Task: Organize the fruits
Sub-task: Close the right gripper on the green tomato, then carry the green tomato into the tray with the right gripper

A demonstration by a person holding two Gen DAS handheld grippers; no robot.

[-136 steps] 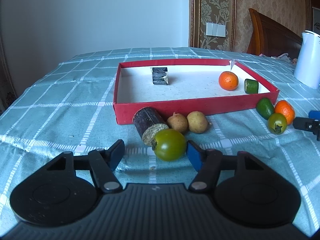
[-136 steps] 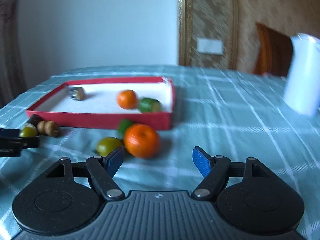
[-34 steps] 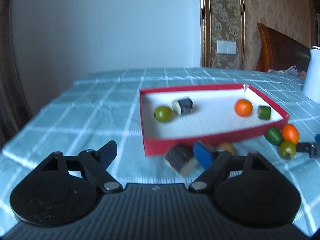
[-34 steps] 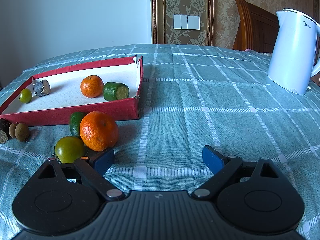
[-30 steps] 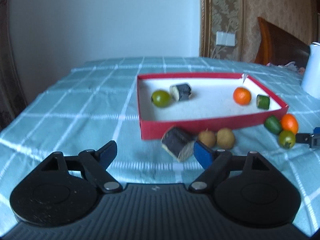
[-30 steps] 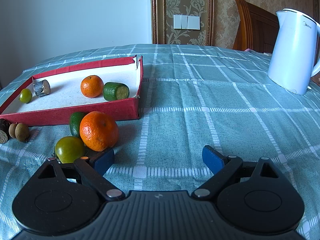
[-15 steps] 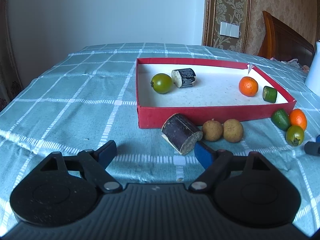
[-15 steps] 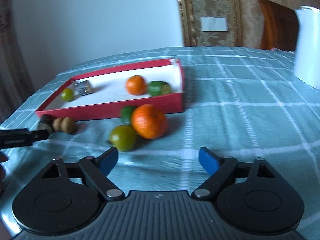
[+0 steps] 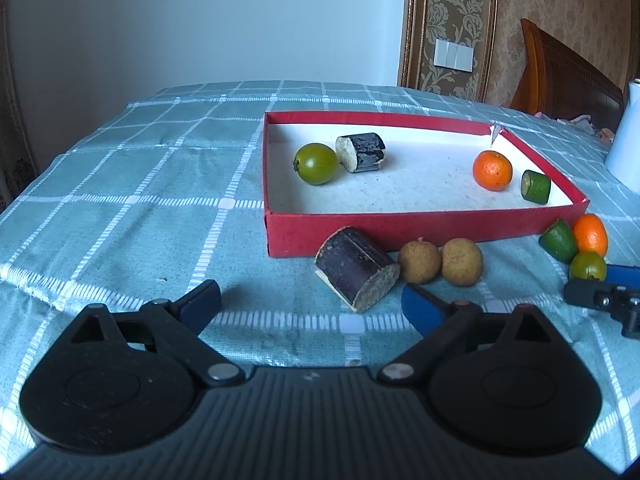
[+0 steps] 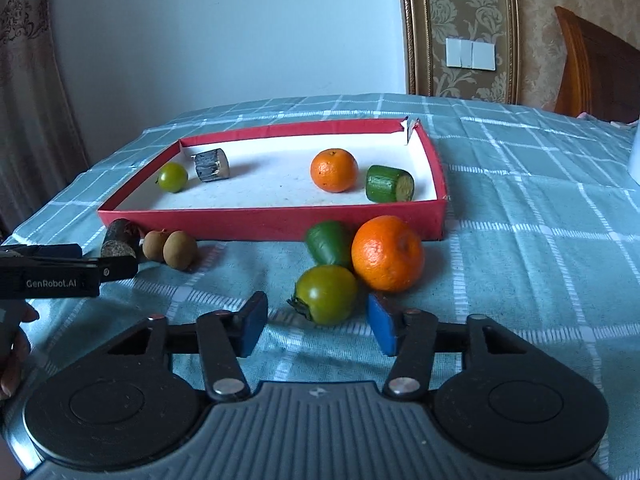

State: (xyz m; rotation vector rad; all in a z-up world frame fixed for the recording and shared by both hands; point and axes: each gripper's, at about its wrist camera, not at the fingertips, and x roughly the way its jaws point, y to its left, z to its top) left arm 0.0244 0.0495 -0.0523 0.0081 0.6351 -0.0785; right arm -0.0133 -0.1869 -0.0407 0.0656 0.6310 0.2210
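A red tray [image 9: 420, 228] [image 10: 272, 222] holds a green tomato [image 9: 315, 163], a dark cane piece [image 9: 362, 152], an orange [image 9: 492, 170] and a cucumber piece [image 9: 536, 186]. In front of it lie a dark cane piece [image 9: 356, 269] and two brown longans [image 9: 440, 260]. My left gripper [image 9: 308, 304] is open and empty, just short of the cane piece. My right gripper [image 10: 316, 326] is open; a green tomato [image 10: 326, 294] sits just ahead between its fingertips, with an orange [image 10: 387, 253] and a green fruit [image 10: 329, 243] behind.
The table has a teal checked cloth [image 9: 140, 200]. A white kettle [image 9: 626, 140] stands at the right. A wooden chair back [image 10: 596, 76] is behind the table. The left gripper shows in the right wrist view [image 10: 60, 270] at the left edge.
The green tomato went from my left gripper into the tray. My left gripper backed off and lowered toward the cane piece. My right gripper swung left and now faces the tomato by the orange.
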